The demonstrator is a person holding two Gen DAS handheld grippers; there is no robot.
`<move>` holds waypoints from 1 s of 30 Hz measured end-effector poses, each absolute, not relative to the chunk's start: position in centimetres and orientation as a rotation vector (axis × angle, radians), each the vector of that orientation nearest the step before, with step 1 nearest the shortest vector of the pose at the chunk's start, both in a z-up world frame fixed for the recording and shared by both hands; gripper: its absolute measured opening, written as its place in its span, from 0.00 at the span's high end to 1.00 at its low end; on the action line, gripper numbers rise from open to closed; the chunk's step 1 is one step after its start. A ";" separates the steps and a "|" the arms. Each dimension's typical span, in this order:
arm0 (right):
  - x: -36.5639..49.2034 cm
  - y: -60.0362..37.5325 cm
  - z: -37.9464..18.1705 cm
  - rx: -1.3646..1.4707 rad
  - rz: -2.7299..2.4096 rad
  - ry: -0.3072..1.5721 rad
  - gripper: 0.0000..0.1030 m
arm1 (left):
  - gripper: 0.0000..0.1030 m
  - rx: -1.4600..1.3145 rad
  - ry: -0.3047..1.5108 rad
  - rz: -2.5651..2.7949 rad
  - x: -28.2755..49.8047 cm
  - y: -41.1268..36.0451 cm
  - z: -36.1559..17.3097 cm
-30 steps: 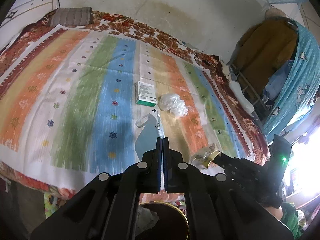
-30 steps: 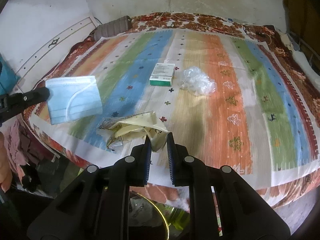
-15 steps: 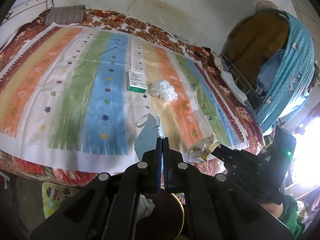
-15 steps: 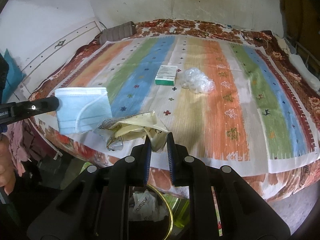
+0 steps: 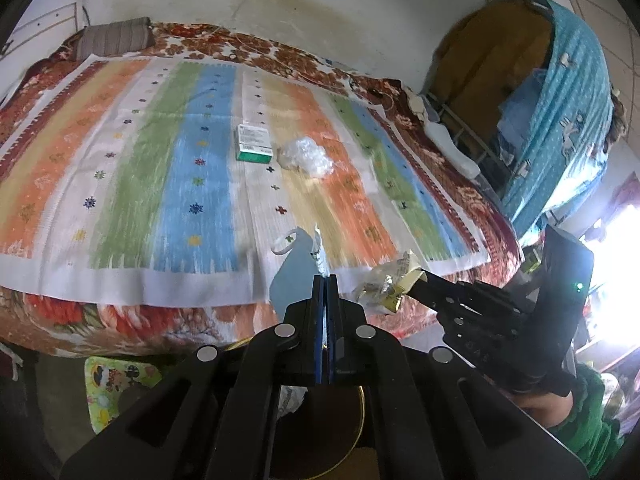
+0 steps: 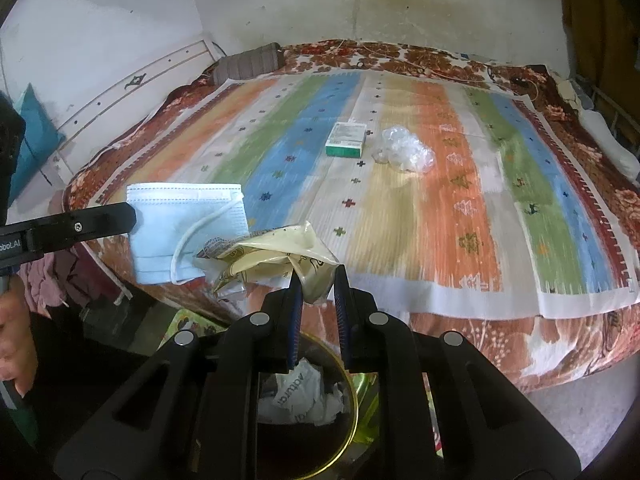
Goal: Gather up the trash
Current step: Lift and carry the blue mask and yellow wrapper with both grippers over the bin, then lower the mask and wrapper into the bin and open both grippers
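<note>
My left gripper (image 5: 325, 278) is shut on a blue face mask (image 5: 294, 270), seen flat in the right wrist view (image 6: 176, 228). My right gripper (image 6: 318, 276) is shut on a crumpled yellow wrapper (image 6: 276, 258), also seen in the left wrist view (image 5: 390, 286). Both hang off the bed's near edge, above a dark bin with a gold rim (image 6: 348, 428) that holds crumpled paper (image 6: 300, 396). A green-and-white box (image 6: 346, 140) and a clear crumpled plastic bag (image 6: 404, 154) lie in the middle of the striped bedspread (image 6: 460, 200).
A grey pillow (image 6: 248, 64) lies at the head of the bed by the wall. A teal cloth over a brown coat (image 5: 560, 100) hangs at the right. A patterned green mat (image 5: 116, 384) lies on the floor next to the bin.
Both grippers have drawn back from the bed with their loads. The bed edge has dropped away and the bin shows more beneath them.
</note>
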State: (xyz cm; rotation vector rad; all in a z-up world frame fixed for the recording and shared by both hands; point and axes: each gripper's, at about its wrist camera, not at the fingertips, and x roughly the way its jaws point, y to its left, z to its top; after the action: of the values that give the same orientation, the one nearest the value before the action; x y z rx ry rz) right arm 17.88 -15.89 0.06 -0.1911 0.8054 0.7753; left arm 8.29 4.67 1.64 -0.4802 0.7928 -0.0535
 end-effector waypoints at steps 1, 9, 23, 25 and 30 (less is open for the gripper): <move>17.6 -15.9 0.0 -0.193 0.777 0.805 0.86 | 1.00 -0.475 0.792 -0.056 7.9 4.5 1.6; 15.3 -16.9 -1.4 -0.200 0.769 0.829 0.86 | 1.00 -0.471 0.834 -0.042 6.3 3.7 0.4; 12.6 -16.8 -4.7 -0.286 0.732 0.907 0.86 | 1.00 -0.413 0.933 0.003 4.6 2.0 -1.9; 12.4 -16.7 -5.1 -0.298 0.725 0.919 0.86 | 1.00 -0.401 0.946 0.005 4.7 1.7 -2.2; 11.9 -16.3 -6.1 -0.341 0.703 0.945 0.86 | 1.00 -0.368 0.989 0.018 4.7 0.7 -3.1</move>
State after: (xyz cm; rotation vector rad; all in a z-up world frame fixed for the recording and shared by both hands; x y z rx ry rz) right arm 11.92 -16.32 -6.15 -0.3414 0.9447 0.7027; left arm 4.72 0.74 -3.11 -0.3681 0.9895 0.0184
